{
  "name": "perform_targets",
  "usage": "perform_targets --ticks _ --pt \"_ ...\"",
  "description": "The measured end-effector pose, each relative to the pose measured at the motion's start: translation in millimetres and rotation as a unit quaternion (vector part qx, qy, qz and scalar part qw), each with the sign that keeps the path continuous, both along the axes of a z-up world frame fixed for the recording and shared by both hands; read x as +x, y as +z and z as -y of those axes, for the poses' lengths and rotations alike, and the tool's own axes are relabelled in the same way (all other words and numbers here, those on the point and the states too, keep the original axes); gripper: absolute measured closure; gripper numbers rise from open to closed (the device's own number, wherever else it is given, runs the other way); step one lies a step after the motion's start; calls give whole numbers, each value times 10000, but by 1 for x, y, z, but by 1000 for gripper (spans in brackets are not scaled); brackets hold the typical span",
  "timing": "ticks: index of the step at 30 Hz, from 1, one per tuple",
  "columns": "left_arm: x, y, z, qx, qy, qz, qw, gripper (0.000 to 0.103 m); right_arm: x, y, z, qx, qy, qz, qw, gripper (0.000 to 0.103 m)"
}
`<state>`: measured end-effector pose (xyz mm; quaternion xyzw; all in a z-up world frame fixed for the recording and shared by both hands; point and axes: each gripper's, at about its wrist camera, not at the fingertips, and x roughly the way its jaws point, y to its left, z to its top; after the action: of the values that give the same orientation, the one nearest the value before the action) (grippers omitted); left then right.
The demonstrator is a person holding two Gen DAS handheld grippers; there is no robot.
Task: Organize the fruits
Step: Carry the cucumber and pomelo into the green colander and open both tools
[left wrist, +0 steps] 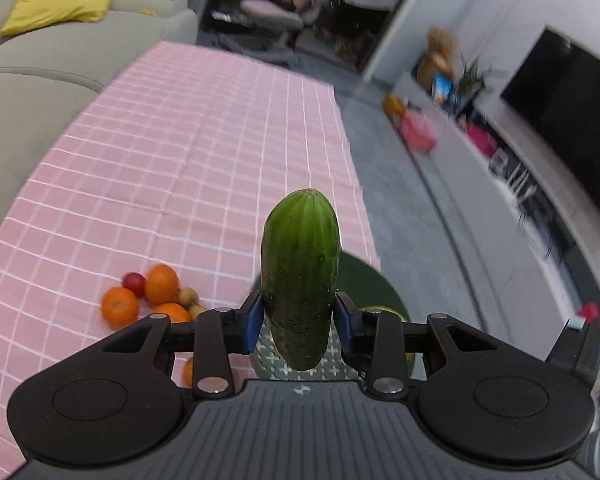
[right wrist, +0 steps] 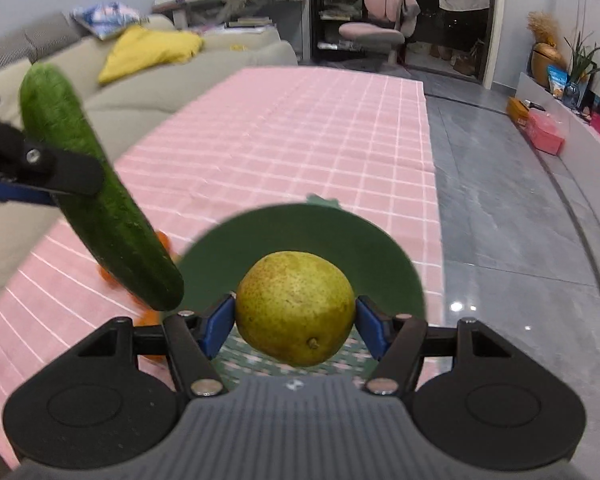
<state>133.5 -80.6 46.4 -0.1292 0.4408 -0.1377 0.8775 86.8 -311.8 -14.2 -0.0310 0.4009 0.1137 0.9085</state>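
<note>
Right wrist view is showing the right gripper (right wrist: 296, 322) clamping a pear (right wrist: 295, 307) above the green bowl (right wrist: 300, 232), the left gripper (left wrist: 298, 316) gripping a cucumber (left wrist: 300, 272), while oranges (left wrist: 161, 283) are waiting, unsorted, at near left.

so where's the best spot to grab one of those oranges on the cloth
Grip an orange across its widest middle, coming straight down from above. It is round, so any lower or higher hold would slip, and the other fruit crowded against it blocks a sideways approach. Both grippers are full now: left holds the cucumber.
</note>
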Motion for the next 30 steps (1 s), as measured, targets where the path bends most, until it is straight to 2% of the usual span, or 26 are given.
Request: perform_targets --ticks 4,10,13,16,20,23,30 --pt "14 -20 23 262 -272 -366 9986 61 11 -13 0 -246 139 -227 9993 40" --pt "18 -40 36 594 -558 -770 9937 61 19 -28 -11 -481 544 -645 9953 40" --pt "24 -46 37 644 -670 -928 9913 61 21 -37 -16 -657 737 -836 9916 40" --pt "33 -55 42 735 -697 -1015 9897 61 24 -40 -23 -869 836 -869 9889 40" --pt "42 -68 50 850 -722 -1110 9875 61 28 -43 -26 -892 936 -908 9874 40" --pt "46 -71 54 919 -784 -1028 9873 61 29 -49 -29 -1017 973 -1003 9849 40" --pt "59 -79 58 963 -670 -961 9884 60 37 -51 -22 -781 752 -1041 9886 41"
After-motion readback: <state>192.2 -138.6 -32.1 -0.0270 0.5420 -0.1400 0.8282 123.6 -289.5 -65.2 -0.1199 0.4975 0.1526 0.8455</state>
